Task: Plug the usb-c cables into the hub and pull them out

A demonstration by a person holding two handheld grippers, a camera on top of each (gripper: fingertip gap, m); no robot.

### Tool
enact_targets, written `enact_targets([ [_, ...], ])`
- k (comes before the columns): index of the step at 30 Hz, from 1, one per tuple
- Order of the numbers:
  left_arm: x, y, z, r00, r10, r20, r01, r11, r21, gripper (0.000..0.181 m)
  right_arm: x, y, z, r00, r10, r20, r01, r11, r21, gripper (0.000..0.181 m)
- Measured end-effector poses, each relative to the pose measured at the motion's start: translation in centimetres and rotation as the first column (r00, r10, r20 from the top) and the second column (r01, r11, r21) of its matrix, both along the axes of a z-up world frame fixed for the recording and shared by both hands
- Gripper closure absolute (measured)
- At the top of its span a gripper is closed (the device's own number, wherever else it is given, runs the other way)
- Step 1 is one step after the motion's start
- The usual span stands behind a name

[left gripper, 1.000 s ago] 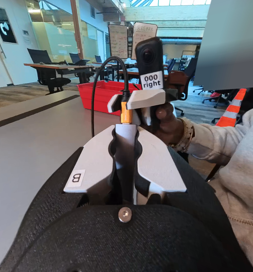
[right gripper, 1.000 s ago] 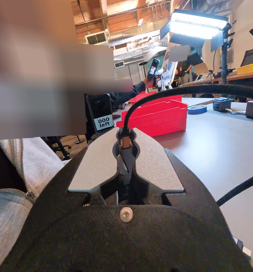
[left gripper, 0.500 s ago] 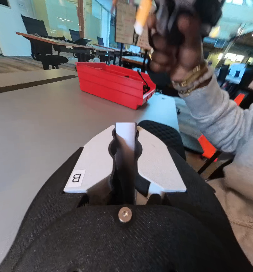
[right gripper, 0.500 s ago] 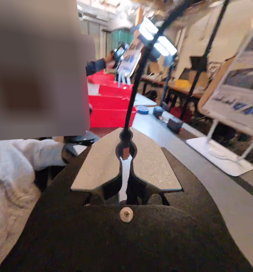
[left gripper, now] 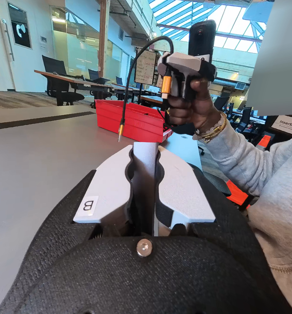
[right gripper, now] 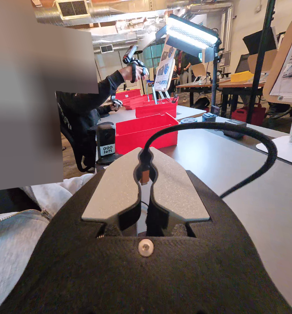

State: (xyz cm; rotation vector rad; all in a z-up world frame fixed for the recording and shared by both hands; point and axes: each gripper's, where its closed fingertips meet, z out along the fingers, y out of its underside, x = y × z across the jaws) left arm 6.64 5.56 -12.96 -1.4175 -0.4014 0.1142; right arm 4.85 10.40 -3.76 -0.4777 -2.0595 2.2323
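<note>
The left gripper (left gripper: 145,151) is clamped on the hub (left gripper: 144,169) — a flat, smooth slab of grey metal that stands on edge between the two pale, matte fingers, its squared end just past their tips. The fingers (left gripper: 111,183) have scalloped inner edges that curve around the slab, and they seat in a coarse, black, grainy housing with a bright screw head at its middle.

Above the hub and to its right, well apart from it, the right gripper (left gripper: 167,68) is held up in a hand (left gripper: 189,102) with beaded and gold-coloured bracelets at the wrist. It is closed on the usb-c cable (left gripper: 133,71), pinching the orange metallic plug (left gripper: 166,85) near its black strain relief, so that the plug's silver tip points down, bare. The braided black cord arches up from the gripper and drops in a long curve; its other end, a second slim orange plug (left gripper: 121,130), dangles above the hub, to its left, over the smooth grey tabletop (left gripper: 39,161).

In the right wrist view the same plug (right gripper: 144,175) sits in the wavy notch between the speckled grey fingers (right gripper: 118,183), and the thick woven cord (right gripper: 244,134) loops out wide to the right.

Beyond the hub a red plastic bin (left gripper: 135,122) with ribbed sides rests on the tabletop.
</note>
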Motion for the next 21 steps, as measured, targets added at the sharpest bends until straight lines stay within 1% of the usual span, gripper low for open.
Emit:
enact_targets([
  [4, 0.1, 0.1, 0.0, 1.000, 0.007, -0.017, -0.007, 1.000, -0.008, 0.159, 0.5, 1.6, 0.9, 0.997, -0.043, -0.058, 0.046, 0.998, 0.042, 0.178],
  [7, 0.0, 0.0, 0.0, 1.000, 0.006, -0.005, -0.006, 1.000, -0.001, 0.159, 0.5, 3.8, 2.6, 0.983, -0.127, -0.131, 0.135, 0.989, 0.055, 0.178],
  [10, -0.1, -0.1, 0.0, 1.000, 0.019, -0.004, -0.019, 1.000, 0.004, 0.159, 0.2, 7.1, 4.2, 0.956, -0.239, -0.172, 0.255, 0.964, 0.076, 0.178],
  [12, -0.1, -0.1, 0.1, 1.000, 0.019, -0.008, -0.019, 1.000, 0.008, 0.159, -0.4, 9.9, 4.7, 0.922, -0.338, -0.191, 0.363, 0.925, 0.113, 0.178],
  [14, -0.1, -0.1, 0.2, 1.000, 0.022, -0.010, -0.021, 1.000, 0.013, 0.159, -0.9, 13.0, 4.7, 0.881, -0.426, -0.207, 0.463, 0.867, 0.183, 0.178],
  [16, -0.2, -0.1, 0.2, 1.000, 0.020, -0.004, -0.020, 1.000, 0.016, 0.159, -1.5, 16.3, 4.1, 0.833, -0.510, -0.216, 0.553, 0.787, 0.275, 0.178],
  [19, -0.2, -0.1, 0.1, 1.000, 0.018, 0.003, -0.018, 1.000, 0.015, 0.159, -2.7, 21.6, 2.0, 0.738, -0.629, -0.245, 0.663, 0.609, 0.435, 0.178],
  [21, -0.2, 0.0, 0.1, 1.000, 0.018, 0.003, -0.018, 1.000, 0.013, 0.159, -3.5, 25.0, -0.5, 0.690, -0.675, -0.263, 0.672, 0.462, 0.579, 0.178],
])
